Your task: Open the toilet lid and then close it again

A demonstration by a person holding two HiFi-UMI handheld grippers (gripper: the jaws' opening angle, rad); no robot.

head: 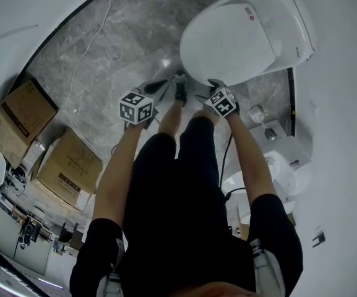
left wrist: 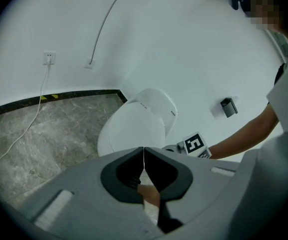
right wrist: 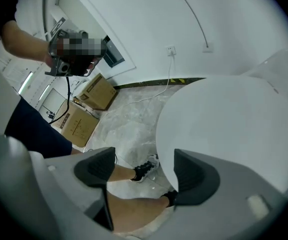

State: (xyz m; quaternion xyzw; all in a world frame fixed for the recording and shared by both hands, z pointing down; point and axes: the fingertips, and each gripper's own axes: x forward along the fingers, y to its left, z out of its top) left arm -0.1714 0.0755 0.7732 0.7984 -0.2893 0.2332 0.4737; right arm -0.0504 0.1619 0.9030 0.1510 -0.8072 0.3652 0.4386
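Note:
A white toilet stands at the upper right of the head view with its lid (head: 246, 39) down. My right gripper (head: 210, 84) hovers at the lid's front edge, jaws wide open. In the right gripper view the lid (right wrist: 228, 119) fills the right side, and its rim runs just inside the right pad of the right gripper (right wrist: 144, 171); neither pad presses on it. My left gripper (head: 159, 86) hangs over the floor to the left of the bowl, shut with nothing in it. Its own view shows the closed jaws of the left gripper (left wrist: 144, 156) below the lid (left wrist: 134, 129), with the right gripper's marker cube (left wrist: 194, 145) beside them.
Two cardboard boxes (head: 23, 113) (head: 70, 166) sit on the grey marble floor at the left. A white cable (head: 85, 48) runs across the floor from a wall socket (left wrist: 49, 58). The person's shoes (head: 180, 91) stand just in front of the bowl. Pipe fittings (head: 258, 113) lie to its right.

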